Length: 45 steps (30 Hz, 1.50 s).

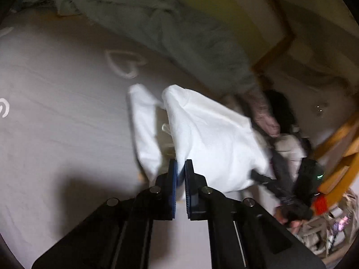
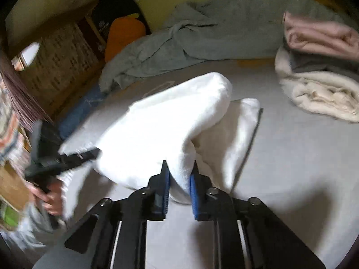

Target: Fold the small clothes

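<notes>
At frame centre, the left gripper (image 1: 181, 168) and right gripper (image 2: 179, 170) each pinch the white cloth (image 2: 161, 121) (lifted, blurred) over the bed (image 1: 56, 123).

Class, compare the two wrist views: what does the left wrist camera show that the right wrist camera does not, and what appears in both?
Only the left wrist view shows the pale heart outline printed on the bed sheet and the wooden frame at the right.

Only the right wrist view shows the stack of folded clothes on the sheet, pink on top, and the orange cushion beyond the bed.

Both show the white garment lifted off the grey sheet, the rumpled grey-green blanket, and both grippers, left gripper and right gripper, jaws closed on the garment.
</notes>
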### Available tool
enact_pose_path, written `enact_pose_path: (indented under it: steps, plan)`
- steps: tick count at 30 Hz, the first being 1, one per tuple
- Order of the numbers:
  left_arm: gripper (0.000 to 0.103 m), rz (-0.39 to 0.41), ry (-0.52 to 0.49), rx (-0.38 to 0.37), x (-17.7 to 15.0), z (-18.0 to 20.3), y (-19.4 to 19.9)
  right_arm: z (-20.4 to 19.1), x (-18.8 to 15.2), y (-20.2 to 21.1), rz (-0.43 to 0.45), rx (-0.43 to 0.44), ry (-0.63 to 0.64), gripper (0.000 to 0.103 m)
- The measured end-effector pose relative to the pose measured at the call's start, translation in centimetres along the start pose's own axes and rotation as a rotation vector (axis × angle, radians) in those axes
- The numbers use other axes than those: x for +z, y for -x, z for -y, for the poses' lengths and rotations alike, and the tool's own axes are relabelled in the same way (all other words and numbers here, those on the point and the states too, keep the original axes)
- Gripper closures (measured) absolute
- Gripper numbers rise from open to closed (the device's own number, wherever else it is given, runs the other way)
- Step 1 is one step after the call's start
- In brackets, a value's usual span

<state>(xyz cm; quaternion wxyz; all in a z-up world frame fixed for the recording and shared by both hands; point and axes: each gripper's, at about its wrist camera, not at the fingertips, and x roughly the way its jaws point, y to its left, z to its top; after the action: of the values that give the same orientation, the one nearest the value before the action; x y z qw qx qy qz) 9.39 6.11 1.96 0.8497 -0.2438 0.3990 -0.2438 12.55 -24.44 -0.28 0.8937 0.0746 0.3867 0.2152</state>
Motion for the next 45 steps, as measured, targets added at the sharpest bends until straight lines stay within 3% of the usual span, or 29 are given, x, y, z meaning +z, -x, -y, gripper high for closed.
enact_pose_path:
  steps: [2,6,9,12,15,17,21,22,24,28,31,34,37,40,42,45]
  plan:
    - [0.098,-0.013,-0.091,0.062,-0.4,1.0,-0.4,-0.6,-0.4,0.2,-0.027,-0.049,0.002,0.089]
    - [0.096,-0.048,-0.075,0.123,-1.1,-0.6,-2.2,1.5,-0.4,-0.8,-0.069,0.028,-0.103,0.089]
    - [0.091,-0.013,-0.161,0.205,-1.4,-0.3,-2.6,2.9,-0.5,-1.7,-0.062,0.066,-0.146,0.088]
    - [0.090,0.029,-0.251,0.294,-1.9,0.7,-2.8,2.5,-0.5,-1.0,-0.029,-0.003,-0.090,0.075]
    - [0.092,0.062,-0.221,0.255,-1.6,1.2,-1.6,0.8,-0.7,0.0,0.003,-0.122,0.002,0.073]
    - [0.094,0.113,-0.255,0.208,-1.0,2.4,-0.1,-0.5,-0.7,1.3,0.050,-0.200,0.040,0.073]
    - [0.096,0.174,-0.373,0.133,0.1,6.4,0.8,-3.6,-0.2,4.9,0.273,-0.386,0.145,0.074]
    - [0.096,0.176,-0.390,0.140,0.4,7.2,0.2,-4.7,0.2,5.4,0.317,-0.366,0.182,0.076]
    - [0.096,0.160,-0.390,0.156,1.2,7.9,-1.6,-6.0,1.1,4.3,0.275,-0.309,0.220,0.097]
    - [0.096,0.040,-0.333,0.303,0.8,5.7,-6.3,-3.3,1.2,0.0,0.109,-0.352,0.100,0.100]
    - [0.098,0.037,-0.242,0.265,-0.5,2.5,-7.4,1.5,-0.1,-2.7,-0.004,-0.226,-0.044,0.100]
    - [0.098,0.047,-0.246,0.260,-0.5,2.4,-7.1,4.4,-0.4,-4.4,-0.040,-0.241,-0.119,0.100]
    - [0.099,0.072,-0.272,0.257,-0.8,2.9,-6.4,4.9,-0.6,-3.4,-0.008,-0.193,-0.158,0.100]
    - [0.097,0.143,-0.320,0.203,-0.8,4.6,-4.5,3.7,-0.4,-0.2,0.097,-0.195,-0.119,0.100]
    - [0.091,0.191,-0.375,0.168,-1.0,6.3,-3.3,1.9,0.0,1.8,0.163,-0.187,-0.079,0.100]
    - [0.069,0.197,-0.429,0.175,-1.3,8.5,-3.1,-1.0,0.3,3.8,0.219,-0.127,-0.009,0.100]
